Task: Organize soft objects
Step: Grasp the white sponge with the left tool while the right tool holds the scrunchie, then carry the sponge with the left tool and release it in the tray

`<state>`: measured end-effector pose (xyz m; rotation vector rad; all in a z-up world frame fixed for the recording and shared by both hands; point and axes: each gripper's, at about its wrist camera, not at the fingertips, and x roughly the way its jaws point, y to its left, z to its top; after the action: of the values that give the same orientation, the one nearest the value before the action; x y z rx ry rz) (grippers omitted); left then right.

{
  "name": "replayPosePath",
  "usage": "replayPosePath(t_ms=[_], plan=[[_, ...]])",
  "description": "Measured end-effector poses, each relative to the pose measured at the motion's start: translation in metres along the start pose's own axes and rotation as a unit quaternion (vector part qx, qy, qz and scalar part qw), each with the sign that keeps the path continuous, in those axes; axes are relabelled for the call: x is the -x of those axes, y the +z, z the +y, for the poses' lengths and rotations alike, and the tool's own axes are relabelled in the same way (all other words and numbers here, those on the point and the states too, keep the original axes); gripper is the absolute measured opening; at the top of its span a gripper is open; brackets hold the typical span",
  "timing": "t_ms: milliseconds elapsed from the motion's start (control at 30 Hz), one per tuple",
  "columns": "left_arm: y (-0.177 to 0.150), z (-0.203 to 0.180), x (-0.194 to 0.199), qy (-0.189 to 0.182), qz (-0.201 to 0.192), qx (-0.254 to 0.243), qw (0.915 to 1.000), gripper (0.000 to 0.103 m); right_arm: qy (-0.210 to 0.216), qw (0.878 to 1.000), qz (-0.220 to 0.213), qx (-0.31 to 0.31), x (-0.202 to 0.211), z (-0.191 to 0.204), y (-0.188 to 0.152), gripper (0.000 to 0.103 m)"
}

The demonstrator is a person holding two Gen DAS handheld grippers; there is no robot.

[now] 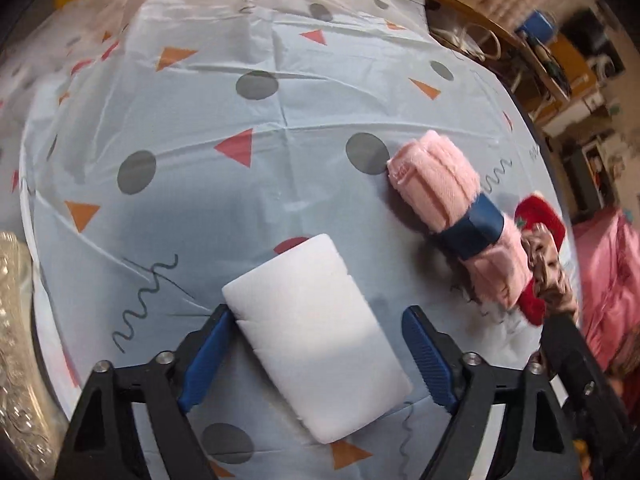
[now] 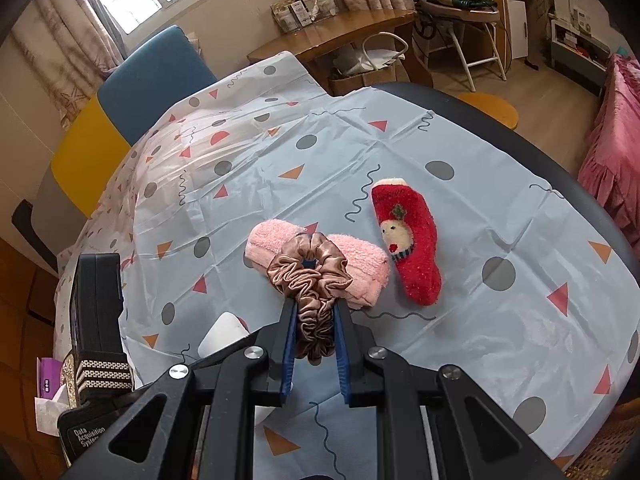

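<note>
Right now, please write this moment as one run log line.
left claw: open around white sponge | right claw: shut on brown satin scrunchie | pink towel roll, red Santa sock: on tablecloth

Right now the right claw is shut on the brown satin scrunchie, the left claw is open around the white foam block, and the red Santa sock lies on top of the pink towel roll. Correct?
Not quite. The right wrist view shows the red Santa sock lying flat on the tablecloth beside the pink towel roll, not on top. The rest holds: the right claw is shut on the scrunchie, and the left claw is open around the white foam block.

Right gripper [image 2: 315, 316] clamps scrunchie [image 2: 310, 280] — above pink towel [image 2: 360, 264].
</note>
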<state>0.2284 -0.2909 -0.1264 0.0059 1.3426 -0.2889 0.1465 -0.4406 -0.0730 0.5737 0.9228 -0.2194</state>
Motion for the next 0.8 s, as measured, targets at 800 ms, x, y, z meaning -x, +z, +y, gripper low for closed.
replayPosePath(t_ms=[800], plan=[[-0.012, 0.058, 0.037, -0.014, -0.043, -0.099, 0.994, 0.059, -0.08, 0.983, 0.131, 0.096, -0.066, 0.015, -0.029, 0.018]])
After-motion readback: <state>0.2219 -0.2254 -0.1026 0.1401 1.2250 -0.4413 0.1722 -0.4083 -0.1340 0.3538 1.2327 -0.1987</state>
